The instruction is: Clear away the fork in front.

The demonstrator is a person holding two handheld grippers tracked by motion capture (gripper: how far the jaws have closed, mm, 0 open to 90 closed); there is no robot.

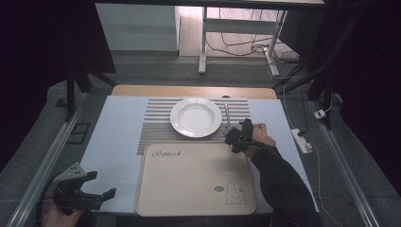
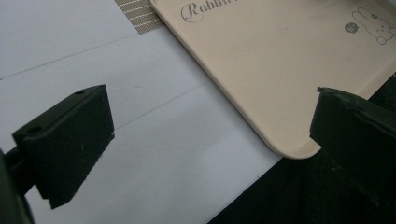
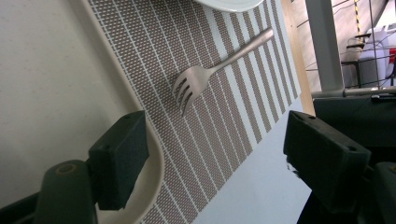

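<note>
- High view has the right gripper (image 1: pixel 235 138) sitting at the far right corner of the beige tray (image 1: pixel 189 189), just past the tray's rim and over the striped placemat (image 1: pixel 156 130).
- The fork (image 1: pixel 226 118) is lying flat on that placemat, right beside the white plate (image 1: pixel 196 117) on its right side, handle pointing away from the person.
- In the right gripper view the fork (image 3: pixel 210 74) is a bit ahead of the jaws with its tines aimed back toward the gripper. The jaws are apart with nothing between them, and no pad is touching the fork.
- Same view: the tray's rounded corner (image 3: pixel 154 154) runs under the left-hand jaw, and the plate's edge (image 3: pixel 229 4) peeks in at the top.
- The left gripper (image 1: pixel 90 189) is way off at the near left of the table, on the pale table cover (image 1: pixel 113 137), well apart from the fork.
- The left gripper view shows its jaws wide apart and holding nothing, with the near corner of the tray (image 2: pixel 289 93) between them further off.
</note>
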